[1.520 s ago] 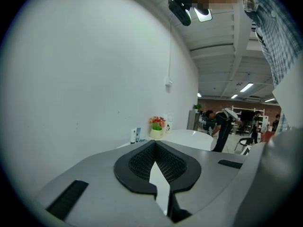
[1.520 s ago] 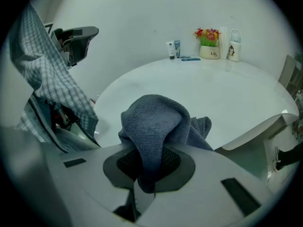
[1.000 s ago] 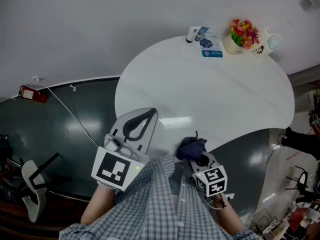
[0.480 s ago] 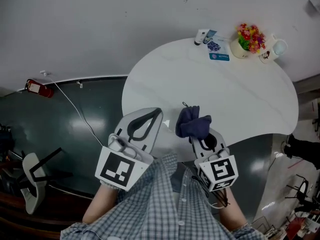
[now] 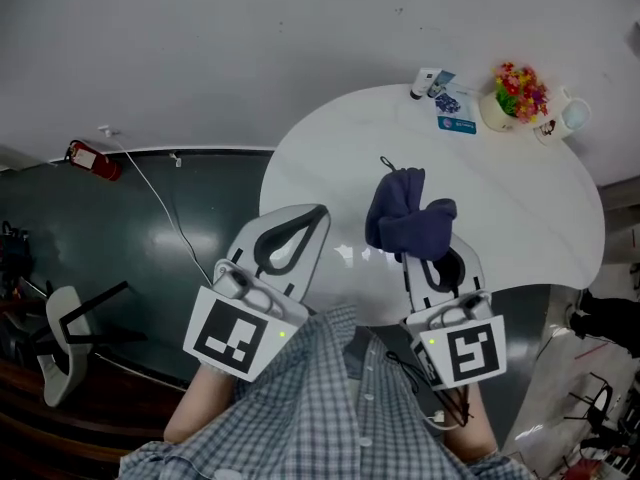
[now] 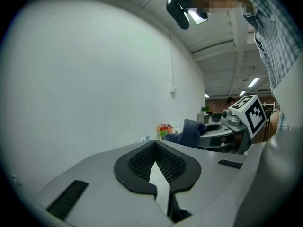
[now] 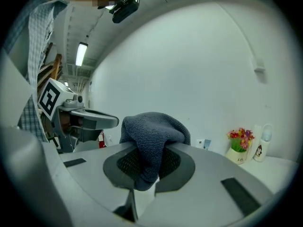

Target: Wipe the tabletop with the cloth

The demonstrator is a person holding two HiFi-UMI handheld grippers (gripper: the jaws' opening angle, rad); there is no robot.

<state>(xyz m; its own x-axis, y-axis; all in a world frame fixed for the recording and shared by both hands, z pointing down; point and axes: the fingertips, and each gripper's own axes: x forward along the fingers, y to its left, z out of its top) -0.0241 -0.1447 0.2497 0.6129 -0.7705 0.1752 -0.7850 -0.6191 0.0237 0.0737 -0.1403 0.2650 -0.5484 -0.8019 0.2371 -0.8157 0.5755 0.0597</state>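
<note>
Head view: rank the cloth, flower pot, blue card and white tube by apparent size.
1. Cloth, gripped in the right tongs; it is nearest the camera, which inflates it.
2. Flower pot, counting its flowers.
3. Blue card and white tube: both small and too close to rank.

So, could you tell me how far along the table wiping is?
Done: the cloth is clamped in the right gripper. In hand: it hangs over the white tabletop, seemingly raised. Left: all the wiping. The left gripper is shut, empty.
</note>
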